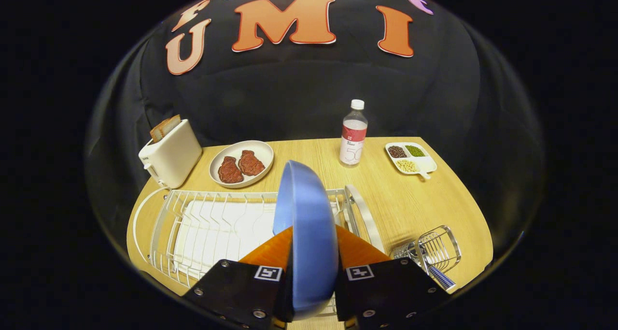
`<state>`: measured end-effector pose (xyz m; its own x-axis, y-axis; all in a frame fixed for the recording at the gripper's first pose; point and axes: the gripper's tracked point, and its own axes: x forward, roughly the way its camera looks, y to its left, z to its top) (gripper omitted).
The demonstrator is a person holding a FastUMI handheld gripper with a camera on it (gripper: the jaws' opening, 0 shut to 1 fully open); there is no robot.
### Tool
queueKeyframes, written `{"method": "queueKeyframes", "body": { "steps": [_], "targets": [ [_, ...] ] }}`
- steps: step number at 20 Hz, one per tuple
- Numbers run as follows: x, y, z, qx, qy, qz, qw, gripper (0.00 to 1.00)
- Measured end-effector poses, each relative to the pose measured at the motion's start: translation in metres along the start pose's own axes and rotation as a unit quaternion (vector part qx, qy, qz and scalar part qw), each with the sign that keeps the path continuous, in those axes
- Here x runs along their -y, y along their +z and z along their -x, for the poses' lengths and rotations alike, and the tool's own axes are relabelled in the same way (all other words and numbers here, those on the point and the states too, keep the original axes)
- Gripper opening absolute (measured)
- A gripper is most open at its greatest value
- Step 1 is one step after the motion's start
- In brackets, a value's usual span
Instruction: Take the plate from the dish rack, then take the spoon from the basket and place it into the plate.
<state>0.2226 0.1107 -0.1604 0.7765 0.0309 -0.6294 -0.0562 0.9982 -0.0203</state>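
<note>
The tongs point(314, 267) clamp the blue plate point(306, 223) on edge above the dish rack point(193, 223). It could slip and strike the wires

The wooden table point(386, 199) carries a toaster point(170, 158), a plate of 2 steaks point(241, 164), a water bottle point(353, 134), a divided dish point(411, 158), a dish rack point(203, 228) and a wire basket point(432, 250).

Blue plate point(309, 223) on edge, clamped between fingers point(270, 250) above dish rack point(193, 223).
</note>
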Motion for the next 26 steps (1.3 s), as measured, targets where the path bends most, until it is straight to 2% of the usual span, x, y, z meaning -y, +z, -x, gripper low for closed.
{"method": "queueKeyframes", "body": {
  "steps": [4,11,15,20,26],
  "targets": [
    [0.002,0.008,0.002,0.003,-0.012,-0.008,1.000,0.28],
    [-0.001,0.026,0.011,0.026,-0.048,0.046,0.997,0.28],
    [0.002,0.033,0.020,0.036,-0.060,0.049,0.996,0.28],
    [0.001,0.030,0.050,0.045,-0.052,0.038,0.997,0.28],
    [-0.011,-0.002,0.106,0.042,-0.010,0.007,0.999,0.28]
  ]
}}
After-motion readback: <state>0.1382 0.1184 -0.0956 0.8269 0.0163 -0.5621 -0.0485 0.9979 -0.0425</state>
